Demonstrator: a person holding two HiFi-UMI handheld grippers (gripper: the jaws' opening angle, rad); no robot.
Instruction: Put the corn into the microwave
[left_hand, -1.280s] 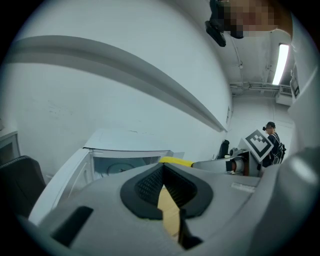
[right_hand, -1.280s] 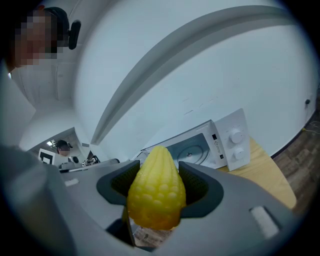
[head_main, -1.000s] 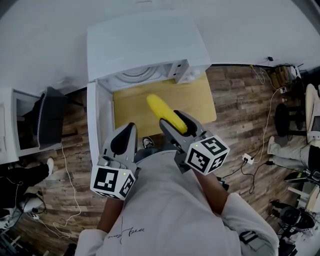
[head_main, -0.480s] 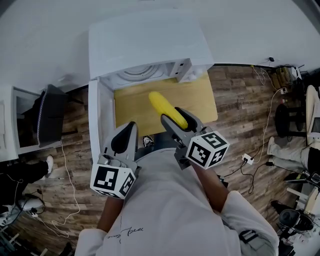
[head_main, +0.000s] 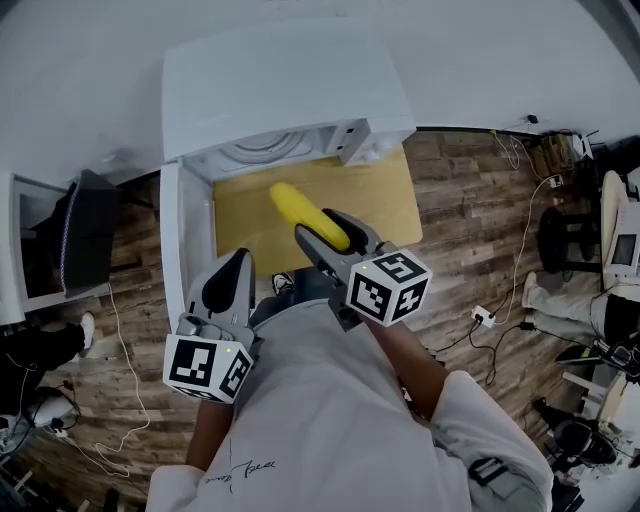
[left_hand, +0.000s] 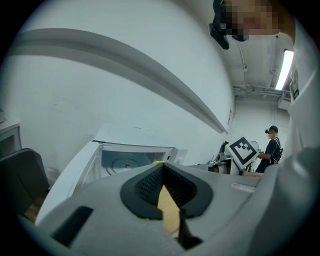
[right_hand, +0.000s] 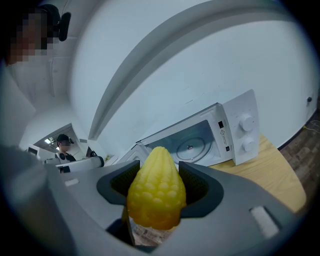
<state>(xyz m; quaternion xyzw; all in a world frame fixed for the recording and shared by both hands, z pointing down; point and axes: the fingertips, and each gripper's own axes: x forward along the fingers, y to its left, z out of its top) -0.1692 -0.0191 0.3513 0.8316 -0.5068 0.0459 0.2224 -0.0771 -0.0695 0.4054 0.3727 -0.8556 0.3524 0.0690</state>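
Observation:
A yellow corn cob (head_main: 298, 213) sticks out of my right gripper (head_main: 325, 235), which is shut on it above the wooden table (head_main: 390, 200). In the right gripper view the corn (right_hand: 156, 195) fills the space between the jaws, its tip toward the white microwave (right_hand: 210, 137). The microwave (head_main: 285, 90) stands at the table's far edge with its door (head_main: 185, 250) swung open to the left and its glass turntable (head_main: 262, 153) showing. My left gripper (head_main: 222, 290) hovers near the door's outer end, jaws together with nothing between them. In its own view, the left gripper (left_hand: 164, 186) faces the open microwave (left_hand: 131, 159).
A dark chair (head_main: 85, 235) and a white cabinet (head_main: 20, 250) stand left of the table on the wood floor. Cables (head_main: 500, 310) trail across the floor at the right. Another person (left_hand: 272, 147) stands in the background.
The whole scene has shifted slightly left in the head view. Both grippers and the corn keep the same place relative to the microwave.

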